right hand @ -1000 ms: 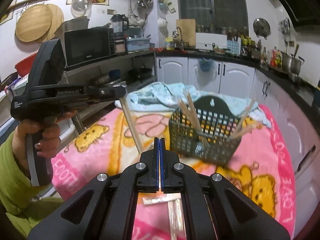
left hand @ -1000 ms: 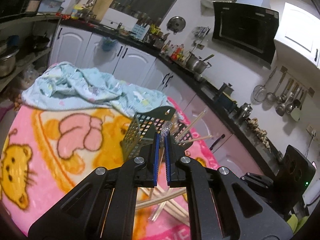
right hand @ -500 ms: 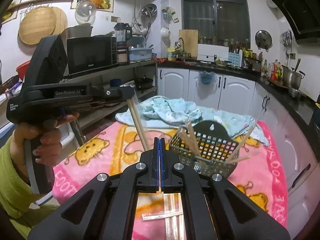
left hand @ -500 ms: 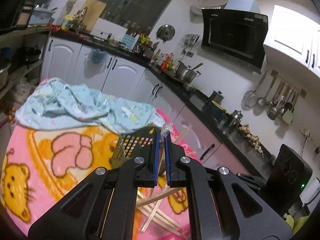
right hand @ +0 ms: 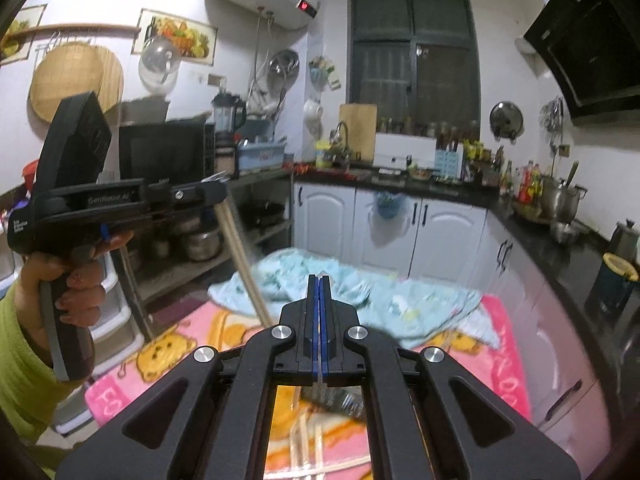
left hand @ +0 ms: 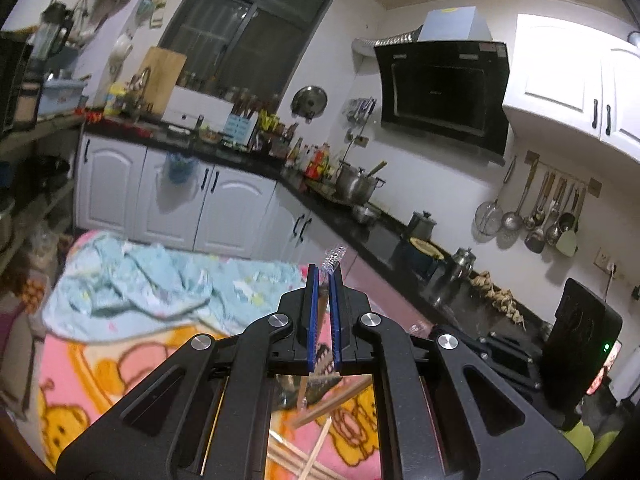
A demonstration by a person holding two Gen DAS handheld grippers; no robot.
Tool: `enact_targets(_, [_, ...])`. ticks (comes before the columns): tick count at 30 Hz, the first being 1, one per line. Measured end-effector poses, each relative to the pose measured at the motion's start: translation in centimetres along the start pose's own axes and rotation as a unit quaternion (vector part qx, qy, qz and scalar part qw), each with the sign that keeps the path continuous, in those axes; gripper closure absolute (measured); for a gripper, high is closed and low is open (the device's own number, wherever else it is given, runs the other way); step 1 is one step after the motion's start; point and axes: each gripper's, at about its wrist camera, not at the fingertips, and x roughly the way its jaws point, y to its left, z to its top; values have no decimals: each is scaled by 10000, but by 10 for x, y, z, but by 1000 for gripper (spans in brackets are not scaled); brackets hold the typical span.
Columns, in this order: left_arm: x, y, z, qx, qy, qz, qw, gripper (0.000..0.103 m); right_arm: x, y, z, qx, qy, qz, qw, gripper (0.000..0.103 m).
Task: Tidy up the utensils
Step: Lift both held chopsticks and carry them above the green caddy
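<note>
In the left wrist view the left gripper (left hand: 324,276) has its jaws nipped on a pair of wrapped chopsticks (left hand: 333,259), whose clear wrapper tip pokes out past the blue pads, high above the blanket-covered table (left hand: 80,384). The grip looks to bear on slick film as much as on wood, so the pair could slide out and fall among the loose chopsticks (left hand: 320,446) near the table's front edge. No container can be made out here (only a dark scrap under the jaws). In the right wrist view the right gripper (right hand: 320,280) is pressed together on what seems a thin plastic sliver (right hand: 322,274); so small a hold could tear or slip free. The held pair hangs slanted from the left gripper, gripped by the person's hand (right hand: 76,280), and could swing into the basket (right hand: 336,398). That basket sits mid-table, mostly hidden by the gripper frame, so its contents cannot be told.
</note>
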Motion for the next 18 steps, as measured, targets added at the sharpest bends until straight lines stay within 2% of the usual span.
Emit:
enact_targets(9, [5,-5,45,165,-327,250,9990,100,-8,-33,54,61,-378,-394,9985,102])
enact_targets(13, [23,-2,48,203,-275,392,9986,100,0,-45,60,89,-364,-530,9979,102])
enact_targets(18, [47,3,36,298,-156,579,9978,100,22,-58,55,137,-212,-740,9969,102])
